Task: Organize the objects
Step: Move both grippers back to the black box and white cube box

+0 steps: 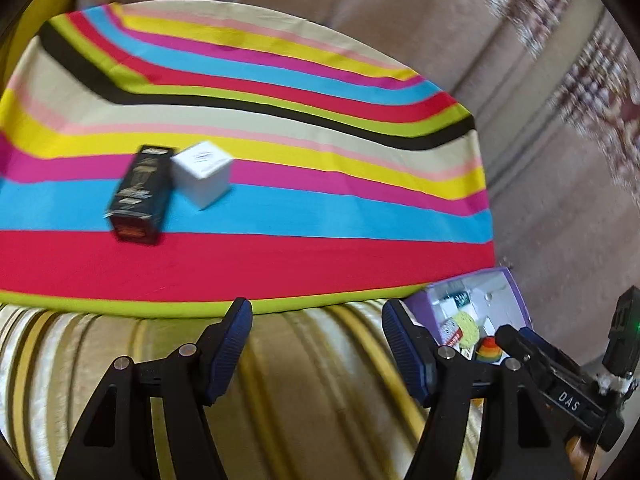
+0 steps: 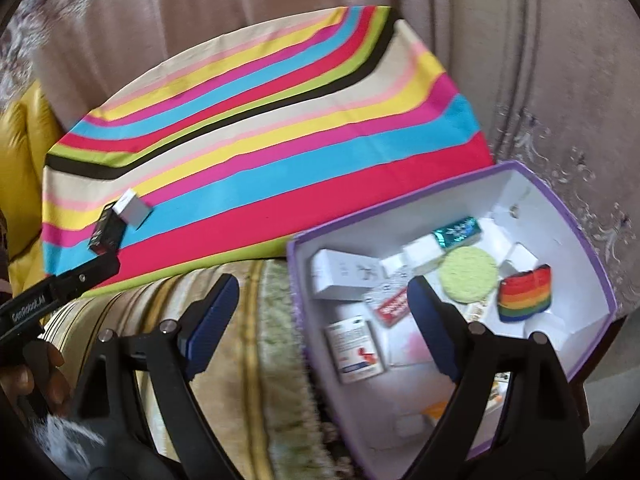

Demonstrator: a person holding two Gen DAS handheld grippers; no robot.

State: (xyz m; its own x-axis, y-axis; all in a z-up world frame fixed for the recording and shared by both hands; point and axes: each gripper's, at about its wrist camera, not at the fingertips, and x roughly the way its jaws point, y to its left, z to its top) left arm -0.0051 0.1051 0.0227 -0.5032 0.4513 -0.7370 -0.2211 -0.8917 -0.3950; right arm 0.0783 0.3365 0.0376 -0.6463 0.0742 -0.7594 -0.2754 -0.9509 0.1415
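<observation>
A black box [image 1: 138,194] and a white cube box [image 1: 202,174] lie side by side on a striped cloth [image 1: 280,216]; both also show small in the right wrist view, the black box [image 2: 105,232] and the white box [image 2: 132,208]. My left gripper [image 1: 316,344] is open and empty, short of the cloth's near edge. My right gripper [image 2: 324,312] is open and empty over the left rim of a purple-edged white box [image 2: 592,248]. That box holds several items, among them a green round pad [image 2: 468,276] and a rainbow striped piece [image 2: 526,292].
The striped cloth lies on a gold-striped cushion [image 1: 304,392]. The purple box also shows in the left wrist view [image 1: 516,284], with the right gripper's body [image 1: 560,384] beside it. A beige patterned sofa back [image 2: 240,8] stands behind. A yellow cushion [image 2: 24,136] lies at the left.
</observation>
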